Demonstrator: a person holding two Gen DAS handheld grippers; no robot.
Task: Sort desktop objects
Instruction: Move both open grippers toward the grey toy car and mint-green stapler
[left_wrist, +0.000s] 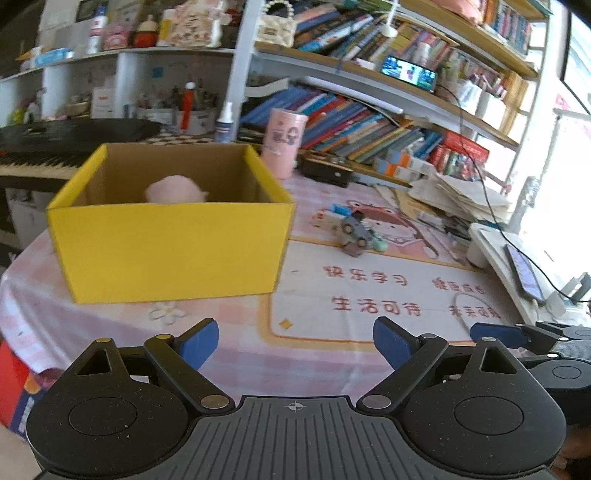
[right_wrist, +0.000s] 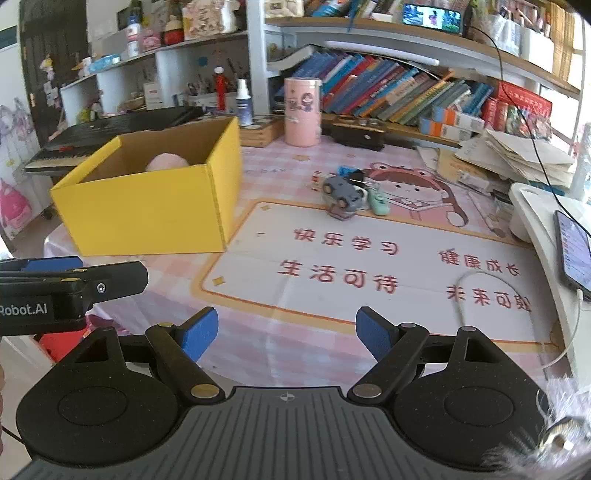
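Observation:
A yellow cardboard box (left_wrist: 173, 251) stands open on the pink desk mat, also in the right wrist view (right_wrist: 147, 218). A pink soft toy (left_wrist: 175, 189) lies inside it (right_wrist: 166, 162). A grey toy car (left_wrist: 355, 230) (right_wrist: 341, 194) lies mid-desk beside a mint-green item (right_wrist: 378, 199) and a small blue item (right_wrist: 347, 171). My left gripper (left_wrist: 295, 343) is open and empty near the desk's front edge, short of the box. My right gripper (right_wrist: 286, 332) is open and empty, to the right of the left one.
A pink cylinder canister (right_wrist: 302, 110) stands at the back by leaning books (right_wrist: 388, 92). A keyboard piano (left_wrist: 40, 155) sits behind the box. Paper stacks (right_wrist: 517, 155), a white stand with a phone (right_wrist: 572, 251) and cables (right_wrist: 480, 280) fill the right side.

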